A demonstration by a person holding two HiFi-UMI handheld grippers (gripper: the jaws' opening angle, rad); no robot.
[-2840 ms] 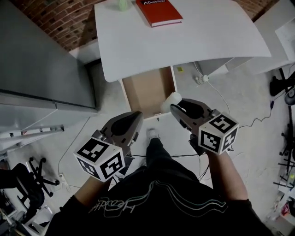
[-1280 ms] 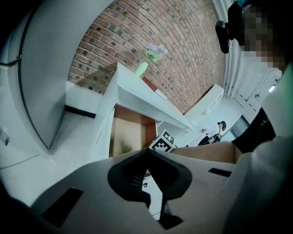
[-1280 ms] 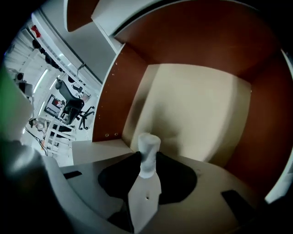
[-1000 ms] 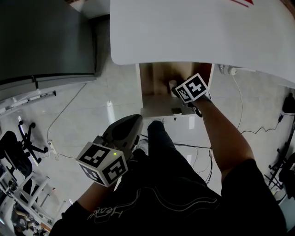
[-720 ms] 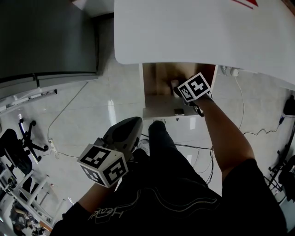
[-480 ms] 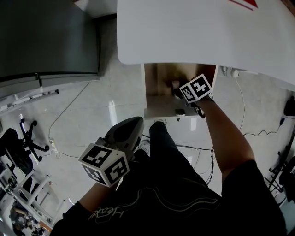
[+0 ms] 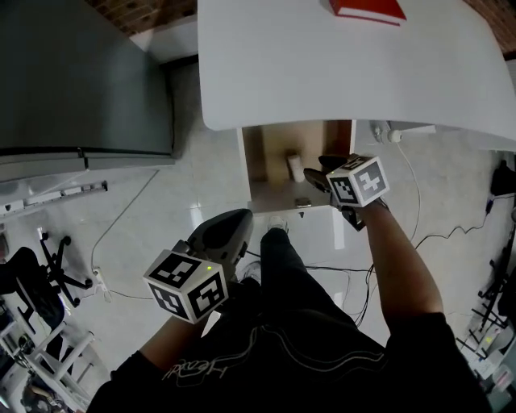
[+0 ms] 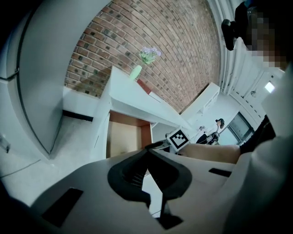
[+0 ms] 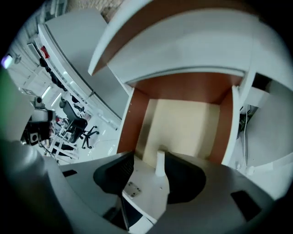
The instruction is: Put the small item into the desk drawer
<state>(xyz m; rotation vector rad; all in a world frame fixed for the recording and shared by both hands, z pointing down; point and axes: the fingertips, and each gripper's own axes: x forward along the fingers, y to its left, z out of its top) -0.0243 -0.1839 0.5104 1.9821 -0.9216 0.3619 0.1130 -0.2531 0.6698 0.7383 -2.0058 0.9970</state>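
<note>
Under white tabletop [image 7: 322,73], small white item [image 7: 295,167] stands in open desk drawer [image 7: 266,153]; right hand-held gripper [image 7: 316,173] jaws opening, nothing pinched, so release looks done; next, withdraw and shut drawer.

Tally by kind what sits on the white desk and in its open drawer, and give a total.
Red rectangular book on the white desk top: 1
Pale green vase with purple flowers on the desk top: 1
Small white cylindrical item in the wooden drawer: 1
Total: 3
</note>
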